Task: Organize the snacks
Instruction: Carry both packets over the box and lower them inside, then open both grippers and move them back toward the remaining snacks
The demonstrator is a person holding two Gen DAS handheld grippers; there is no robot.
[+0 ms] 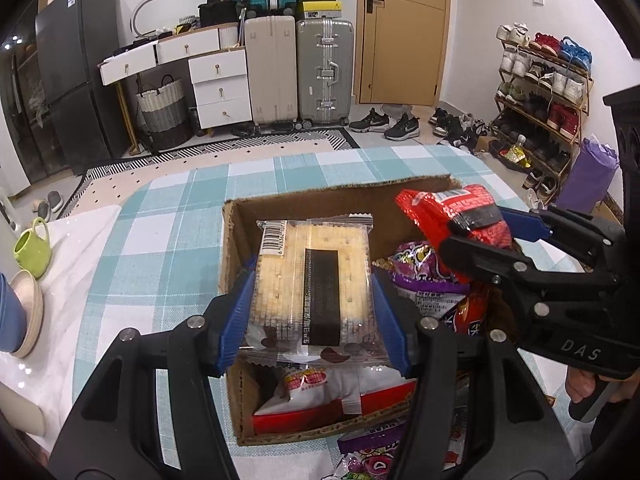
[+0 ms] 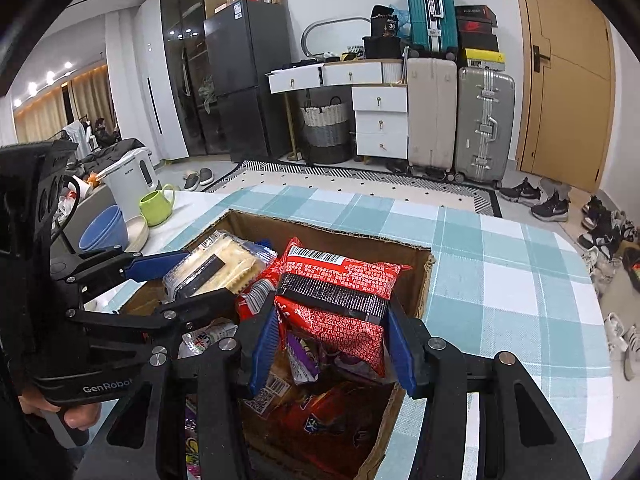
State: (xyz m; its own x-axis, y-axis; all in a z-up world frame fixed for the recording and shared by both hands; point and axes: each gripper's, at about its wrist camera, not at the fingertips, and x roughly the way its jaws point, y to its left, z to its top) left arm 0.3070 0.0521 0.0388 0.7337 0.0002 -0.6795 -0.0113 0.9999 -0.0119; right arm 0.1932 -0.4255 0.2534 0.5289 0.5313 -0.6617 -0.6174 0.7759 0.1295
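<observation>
An open cardboard box [image 1: 228, 248] stands on the checked tablecloth and holds several snack packets. My left gripper [image 1: 312, 312] is shut on a clear pack of pale crackers [image 1: 312, 276] and holds it above the box's left half; it also shows in the right wrist view [image 2: 216, 268]. My right gripper [image 2: 332, 320] is shut on a red snack bag [image 2: 340, 296] and holds it above the box [image 2: 428, 276]; the bag shows in the left wrist view [image 1: 456, 212] over the box's right side. Purple and red packets [image 1: 424, 276] lie inside.
A green mug [image 1: 32, 248], a beige bowl [image 1: 28, 312] and blue bowls [image 2: 104, 228] stand on the white cloth to the left. More snack packets [image 1: 372, 448] lie on the table in front of the box. Suitcases, drawers and shoes are on the floor beyond.
</observation>
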